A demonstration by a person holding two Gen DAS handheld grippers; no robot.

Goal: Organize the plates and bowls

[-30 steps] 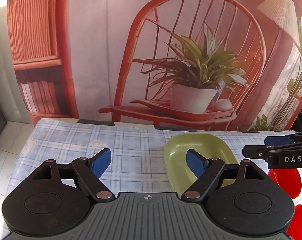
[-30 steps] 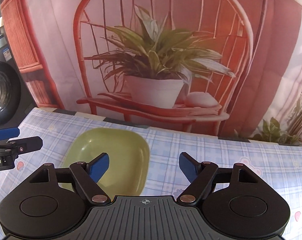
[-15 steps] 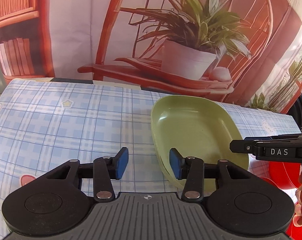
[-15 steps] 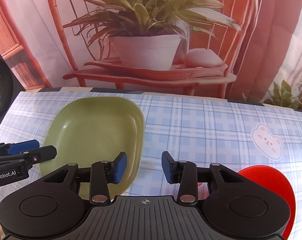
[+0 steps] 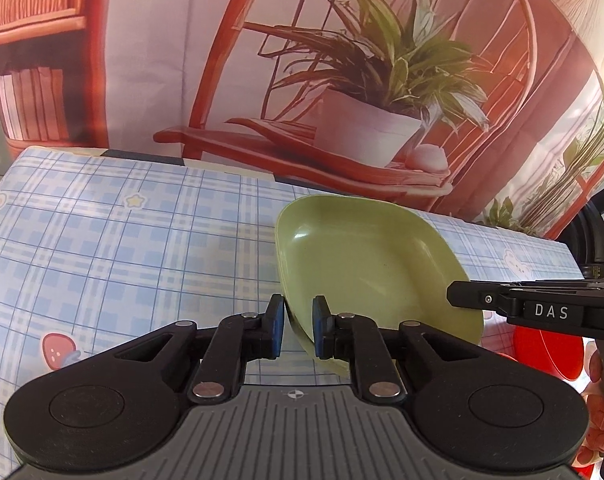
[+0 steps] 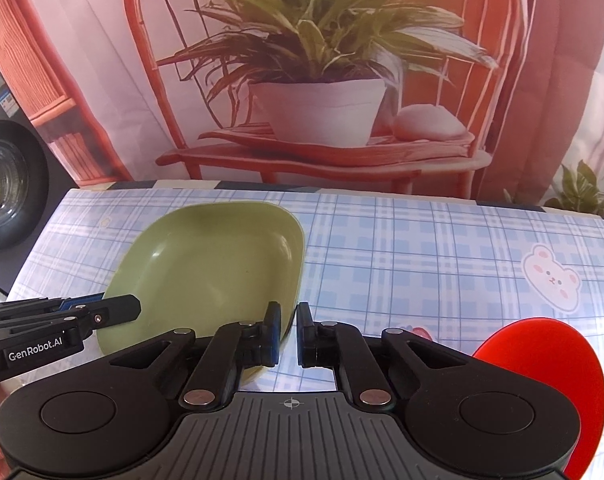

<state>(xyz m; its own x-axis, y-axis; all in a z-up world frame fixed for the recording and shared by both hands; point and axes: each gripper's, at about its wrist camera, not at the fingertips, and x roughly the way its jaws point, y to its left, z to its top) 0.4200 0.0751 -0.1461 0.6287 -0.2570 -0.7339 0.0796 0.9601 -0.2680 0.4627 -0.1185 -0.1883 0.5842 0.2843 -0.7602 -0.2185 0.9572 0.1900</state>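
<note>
Green plate (image 5: 366, 264), squarish with rounded corners, sits on the blue checked tablecloth (image 5: 121, 248), near the far edge, in front of the printed backdrop (image 5: 382, 80) of a red chair and potted plant.

Left gripper (image 5: 295, 326): jaws have just been closing, now nearly together, with the plate's near left rim between the 2 blue pads. The rim fills the gap; pads look pressed on it.

Right gripper (image 6: 287, 334): jaws have just been closing too, now drawn almost fully in. In its own view the plate's near right edge passes into the narrow slit between the pads; whether the pads bite on it I cannot tell from here. In the left view this gripper reaches in from the right over the plate's rim.

Plate looks tipped in the left view, its left side raised; whether it is off the cloth is unclear.

Red dish (image 6: 542, 380) lies right of the plate, apart from it, at the near right of the table.

A person's fingers (image 5: 598, 400) show at the right edge, on the right gripper's handle.
</note>
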